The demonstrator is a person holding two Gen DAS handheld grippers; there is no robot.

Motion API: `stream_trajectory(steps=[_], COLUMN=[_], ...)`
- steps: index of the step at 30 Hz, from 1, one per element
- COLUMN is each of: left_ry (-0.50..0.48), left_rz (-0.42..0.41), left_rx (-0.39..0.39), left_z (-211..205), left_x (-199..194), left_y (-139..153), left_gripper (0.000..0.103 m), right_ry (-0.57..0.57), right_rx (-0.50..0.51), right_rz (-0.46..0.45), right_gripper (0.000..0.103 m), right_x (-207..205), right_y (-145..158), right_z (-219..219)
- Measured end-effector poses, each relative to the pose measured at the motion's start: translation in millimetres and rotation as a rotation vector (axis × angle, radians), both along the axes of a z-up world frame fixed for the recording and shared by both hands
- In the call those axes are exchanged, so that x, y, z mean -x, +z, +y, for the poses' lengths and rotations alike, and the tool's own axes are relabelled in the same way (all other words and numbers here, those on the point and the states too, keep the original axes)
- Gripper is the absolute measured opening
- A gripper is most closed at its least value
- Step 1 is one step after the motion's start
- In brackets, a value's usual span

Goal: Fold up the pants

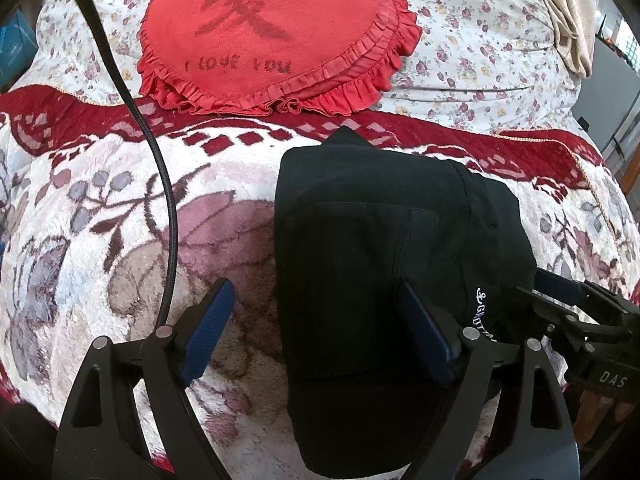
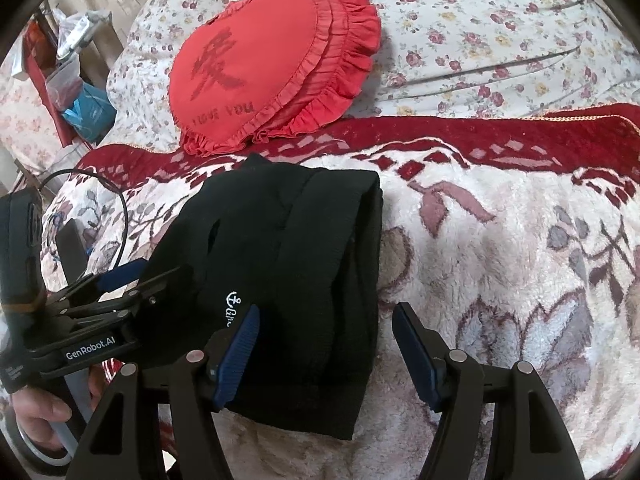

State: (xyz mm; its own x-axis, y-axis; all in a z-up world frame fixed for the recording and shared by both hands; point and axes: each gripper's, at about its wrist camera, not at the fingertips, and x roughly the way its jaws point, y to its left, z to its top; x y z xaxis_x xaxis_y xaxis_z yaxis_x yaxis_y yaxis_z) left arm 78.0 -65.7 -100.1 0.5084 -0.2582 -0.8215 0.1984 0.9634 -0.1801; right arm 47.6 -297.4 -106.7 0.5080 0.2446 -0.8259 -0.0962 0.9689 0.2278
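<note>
Fold looks basically done imo: pants (image 1: 360, 264) sit as a compact black bundle on the floral blanket (image 1: 100, 208), just below the red cushion (image 1: 264, 36). Layers stacked, white logo showing, edges a bit uneven, so maybe a final tidy left. Your left gripper (image 1: 320, 336) and right gripper (image 2: 328, 356) are both spread wide, holding nothing, over the bundle's near edge.
</note>
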Motion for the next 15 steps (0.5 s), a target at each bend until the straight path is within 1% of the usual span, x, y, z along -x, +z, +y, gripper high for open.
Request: stream_trajectory(steps=[9,15], left_ry=[0.005,0.031], left_rz=[0.001,-0.039], left_rx=[0.003,-0.017], left_z=[2,6], left_x=[0,4], left_y=[2,10], left_gripper=[0.085,0.085], right_ry=[-0.006,0.005], right_rx=[0.021,0.022], right_rz=[-0.013,-0.023], right_gripper=[0.067,0.067], right_x=[-2,-2], right_y=[3,7], right_z=[2,7])
